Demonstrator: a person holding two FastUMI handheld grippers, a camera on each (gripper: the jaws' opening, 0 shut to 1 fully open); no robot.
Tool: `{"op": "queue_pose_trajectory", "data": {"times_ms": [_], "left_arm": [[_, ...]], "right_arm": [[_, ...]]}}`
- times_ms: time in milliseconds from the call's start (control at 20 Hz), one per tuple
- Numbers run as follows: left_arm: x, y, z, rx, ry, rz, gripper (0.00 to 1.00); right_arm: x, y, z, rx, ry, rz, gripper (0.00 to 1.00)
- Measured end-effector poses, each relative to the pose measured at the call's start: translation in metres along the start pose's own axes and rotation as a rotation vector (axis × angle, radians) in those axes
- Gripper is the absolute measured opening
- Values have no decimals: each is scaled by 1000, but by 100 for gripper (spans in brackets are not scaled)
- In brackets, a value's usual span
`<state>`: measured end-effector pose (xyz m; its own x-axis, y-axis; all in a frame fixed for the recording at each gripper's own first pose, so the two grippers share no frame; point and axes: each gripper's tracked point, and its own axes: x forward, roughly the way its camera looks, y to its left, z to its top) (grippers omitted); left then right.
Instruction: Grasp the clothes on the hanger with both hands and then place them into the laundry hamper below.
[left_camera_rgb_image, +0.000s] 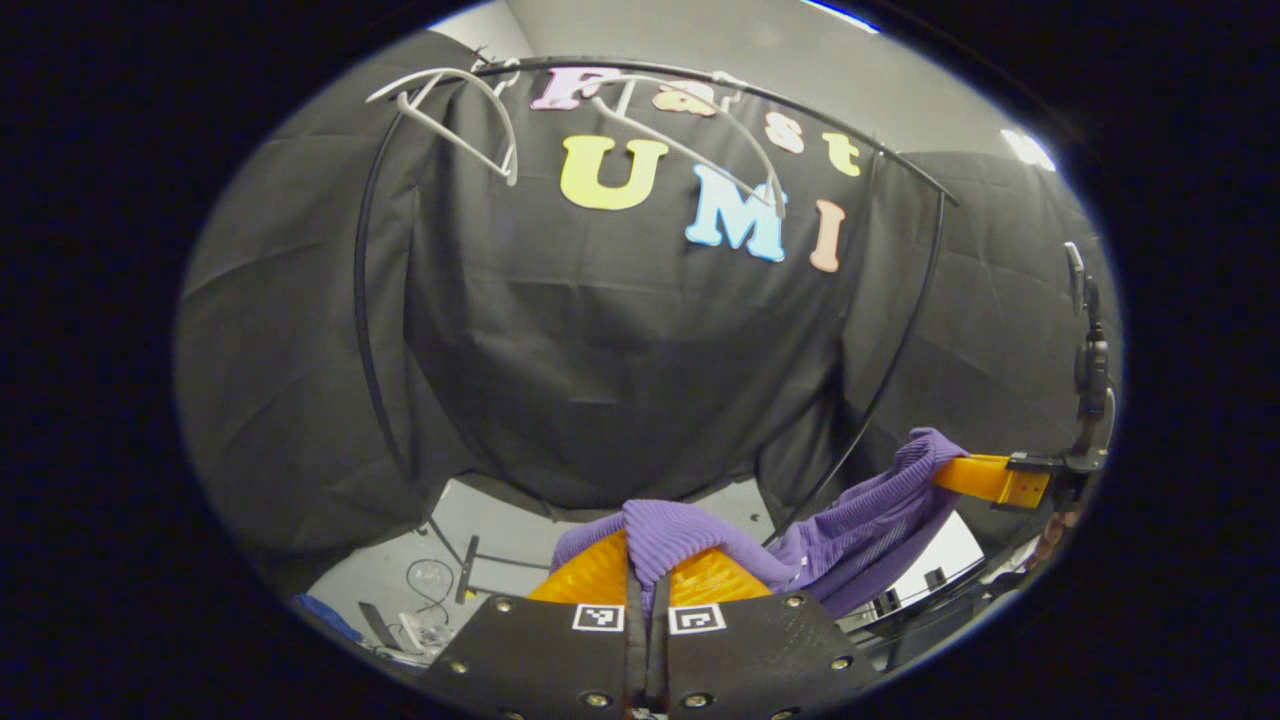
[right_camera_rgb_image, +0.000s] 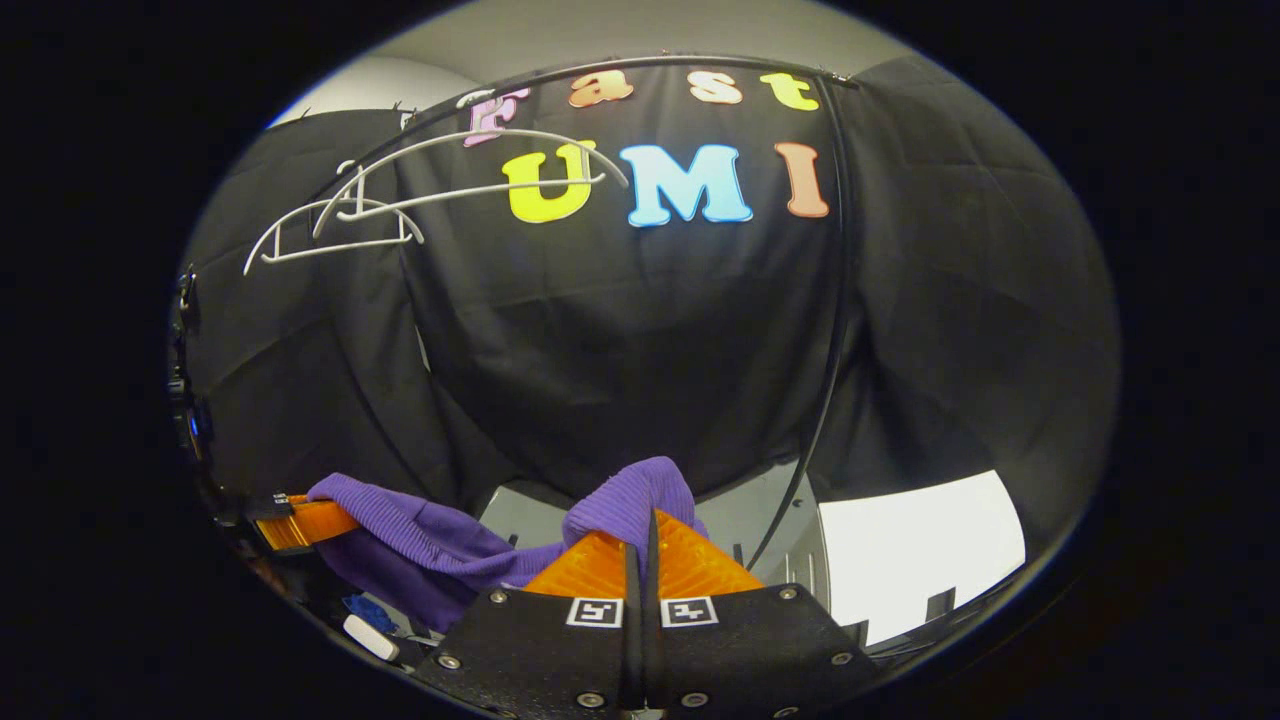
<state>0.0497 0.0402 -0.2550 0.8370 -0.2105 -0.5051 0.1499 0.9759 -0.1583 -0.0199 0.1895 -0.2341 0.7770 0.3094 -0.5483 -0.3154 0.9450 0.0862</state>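
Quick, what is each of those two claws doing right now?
Left gripper: closed on the purple garment.
Right gripper: closed on the same purple garment.

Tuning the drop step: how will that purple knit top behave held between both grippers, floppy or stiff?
Likely floppy: the purple knit top sags between the left gripper and right gripper. Probably light, since pinched corners carry it. The ribbed fabric looks grippy, so slipping seems unlikely.

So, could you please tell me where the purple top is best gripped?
At its two ends, one per tool, from the front: the top is limp knit and sags between the left tool and right tool, each pinching a bunched end.
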Motion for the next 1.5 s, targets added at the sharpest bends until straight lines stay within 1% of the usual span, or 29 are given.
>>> {"op": "queue_pose_trajectory", "data": {"times_ms": [100, 200, 400, 450, 500, 650, 850, 1000, 1050, 1100, 1150, 1200, 1300, 1400, 1450, 1500], "left_arm": [[11, 6, -18, 9, 46, 2, 1], [24, 12, -39, 38, 93, 7, 1], [56, 21, -74, 75, 171, -14, 1], [62, 24, -82, 81, 184, -20, 6], [67, 25, -88, 87, 195, -24, 1], [78, 29, -96, 92, 220, -26, 1], [86, 30, -108, 66, 246, -24, 1], [88, 37, -117, 21, 265, 9, 1], [88, 37, -120, -6, 273, 15, 6], [88, 38, -122, -22, 282, 20, 6], [86, 39, -123, -25, 291, 27, 6], [85, 41, -123, -18, 295, 29, 1], [84, 41, -122, 3, 296, 29, 0], [83, 42, -124, 11, 296, 26, 1], [81, 42, -127, 12, 295, 27, 6], [80, 43, -127, 12, 295, 32, 1]], "right_arm": [[8, 6, -21, -7, 45, 12, 0], [19, 11, -43, 18, 86, 18, 0], [44, 14, -85, 72, 183, 1, 0], [48, 14, -95, 75, 202, -5, 0], [51, 14, -102, 76, 214, -11, 0], [65, 12, -116, 88, 257, -32, 0], [76, 6, -124, 111, 302, -60, 0], [78, 6, -126, 113, 318, -67, 0], [74, 7, -130, 112, 321, -68, 0], [73, 6, -131, 112, 322, -68, 0], [71, 7, -133, 111, 324, -69, 0], [70, 7, -134, 111, 326, -68, 0], [68, 9, -136, 111, 331, -68, 0], [66, 10, -138, 111, 336, -69, 0], [65, 10, -141, 112, 343, -72, 0], [65, 11, -142, 115, 351, -74, 1]]}}
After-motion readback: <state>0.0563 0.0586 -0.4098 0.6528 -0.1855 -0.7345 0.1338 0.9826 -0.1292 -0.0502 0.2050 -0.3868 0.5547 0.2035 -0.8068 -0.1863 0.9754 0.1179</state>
